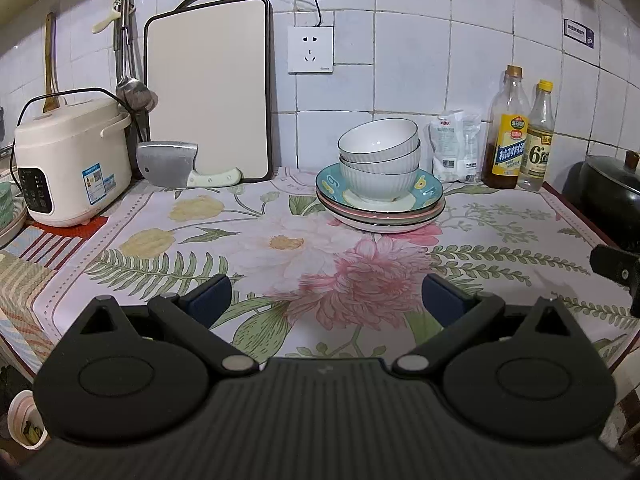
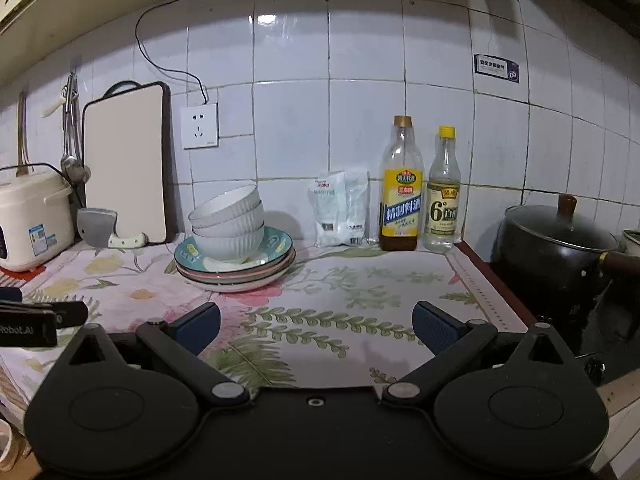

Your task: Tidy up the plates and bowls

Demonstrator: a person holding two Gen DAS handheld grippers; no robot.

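While left wrist view looks across bench (image 1: 224,240), left hand-held gripper (image 1: 326,294) hangs with jaws apart, holding nothing. Bowls (image 1: 379,160), three nested, top one tilted, sit on plates (image 1: 380,210) near back wall, well apart from gripper.

Right wrist view: right hand-held gripper (image 2: 316,326) also spread, empty; stack sits ahead to its left. Plate count looks like three or four, hard to tell.

Risk: tilted top bowl could slide off if stack is nudged; bottles (image 2: 420,196) nearby could topple.
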